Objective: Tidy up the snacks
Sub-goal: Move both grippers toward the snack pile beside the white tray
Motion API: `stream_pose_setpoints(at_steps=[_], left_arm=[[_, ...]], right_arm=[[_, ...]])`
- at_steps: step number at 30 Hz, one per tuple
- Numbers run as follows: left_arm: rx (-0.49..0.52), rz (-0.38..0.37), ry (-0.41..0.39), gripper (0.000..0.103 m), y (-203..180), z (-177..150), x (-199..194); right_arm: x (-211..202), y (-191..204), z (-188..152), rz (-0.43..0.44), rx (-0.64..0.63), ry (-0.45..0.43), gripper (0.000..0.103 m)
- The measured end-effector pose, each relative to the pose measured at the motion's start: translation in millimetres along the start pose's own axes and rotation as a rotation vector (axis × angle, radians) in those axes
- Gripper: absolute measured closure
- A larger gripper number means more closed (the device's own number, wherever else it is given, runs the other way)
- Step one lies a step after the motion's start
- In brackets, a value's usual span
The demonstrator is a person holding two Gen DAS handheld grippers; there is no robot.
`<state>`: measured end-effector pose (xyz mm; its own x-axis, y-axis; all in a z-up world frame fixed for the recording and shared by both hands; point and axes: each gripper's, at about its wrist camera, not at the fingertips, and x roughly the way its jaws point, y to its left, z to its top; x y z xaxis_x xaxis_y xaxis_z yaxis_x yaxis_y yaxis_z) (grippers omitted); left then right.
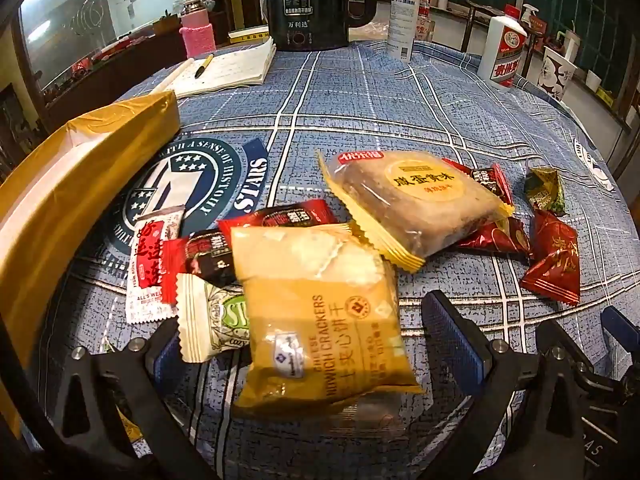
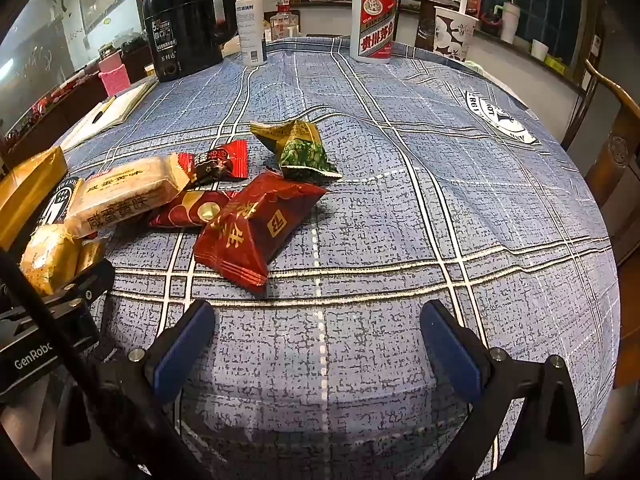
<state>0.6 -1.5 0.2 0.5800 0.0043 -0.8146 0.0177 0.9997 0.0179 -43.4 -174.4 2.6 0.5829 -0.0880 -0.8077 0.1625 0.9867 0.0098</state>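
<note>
Far left, the gold cardboard box stands open-topped. The left gripper is spread wide around the yellow plastic cracker packet, which sits between its blue pads with its long axis running straight ahead, not yet pinched. Further right, the right gripper is released over bare blue plaid tablecloth, the red foil pouch ahead-left. Left arm's nearer.
</note>
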Motion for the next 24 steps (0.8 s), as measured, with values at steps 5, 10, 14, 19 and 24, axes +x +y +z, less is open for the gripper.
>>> stream_pose_setpoints(at_steps=[5, 10, 14, 19, 24], left_arm=[[-0.004, -0.007, -0.002, 0.0, 1.1, -0.6, -0.1], [-0.005, -0.008, -0.002, 0.0, 1.3, -0.7, 0.0], [-0.005, -0.008, -0.003, 0.0, 1.4, -0.8, 0.0], [-0.005, -0.008, -0.003, 0.0, 1.5, -0.8, 0.0], [-0.005, -0.008, -0.002, 0.0, 1.4, -0.8, 0.0]], right_arm=[[0.0, 0.1, 0.0, -0.001, 0.0, -0.001, 0.0], [0.1, 0.1, -0.1, 0.0, 0.0, 0.0, 0.0], [0.0, -0.1, -0.1, 0.0, 0.0, -0.001, 0.0], [0.0, -0.2, -0.1, 0.0, 0.0, 0.0, 0.0], [-0.3, 0.9, 0.5, -0.003, -0.002, 0.0, 0.0]])
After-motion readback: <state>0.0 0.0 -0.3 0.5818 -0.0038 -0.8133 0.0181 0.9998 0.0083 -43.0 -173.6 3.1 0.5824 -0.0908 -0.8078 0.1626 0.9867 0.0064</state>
